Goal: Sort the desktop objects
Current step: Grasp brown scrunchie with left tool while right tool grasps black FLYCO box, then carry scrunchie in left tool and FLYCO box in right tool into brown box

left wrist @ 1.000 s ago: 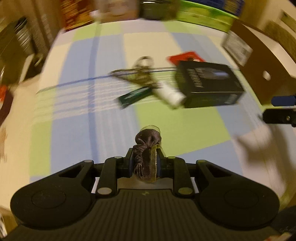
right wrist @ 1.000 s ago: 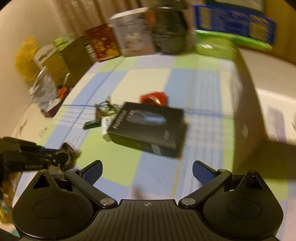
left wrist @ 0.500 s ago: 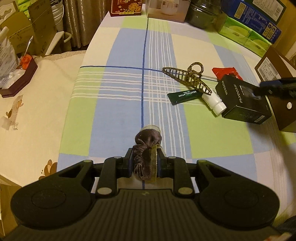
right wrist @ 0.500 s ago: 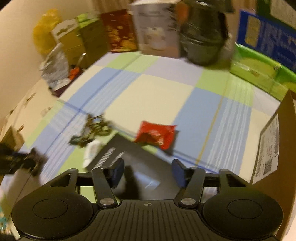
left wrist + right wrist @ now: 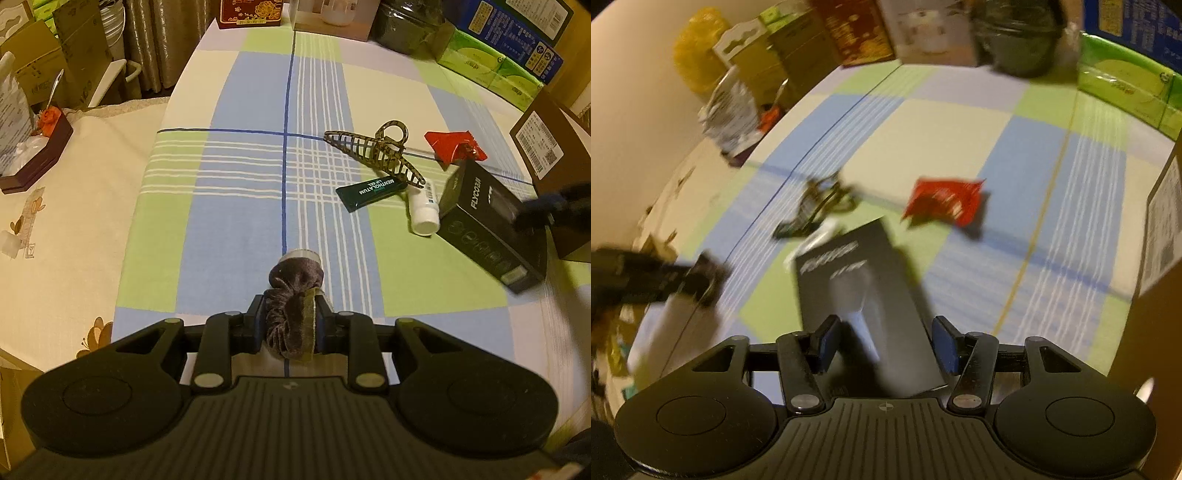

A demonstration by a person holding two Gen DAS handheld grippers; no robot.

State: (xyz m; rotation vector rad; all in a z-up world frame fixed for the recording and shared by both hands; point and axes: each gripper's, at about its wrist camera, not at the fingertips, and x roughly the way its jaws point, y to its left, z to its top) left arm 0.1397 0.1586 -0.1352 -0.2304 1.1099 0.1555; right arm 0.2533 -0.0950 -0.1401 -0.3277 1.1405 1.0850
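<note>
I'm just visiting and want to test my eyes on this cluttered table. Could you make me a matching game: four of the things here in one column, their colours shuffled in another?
Things:
1. velvet scrunchie
2. snack packet
3. lip gel box
4. small bottle

Colours:
A. white
B. dark green
C. brownish purple
D. red

Pairs: 1-C, 2-D, 3-B, 4-A

Blue-green-cream plaid tablecloth (image 5: 240,206), tortoiseshell hair claw (image 5: 373,153), red packet (image 5: 448,144), black box (image 5: 487,225), brown velvet scrunchie (image 5: 291,314).
</note>
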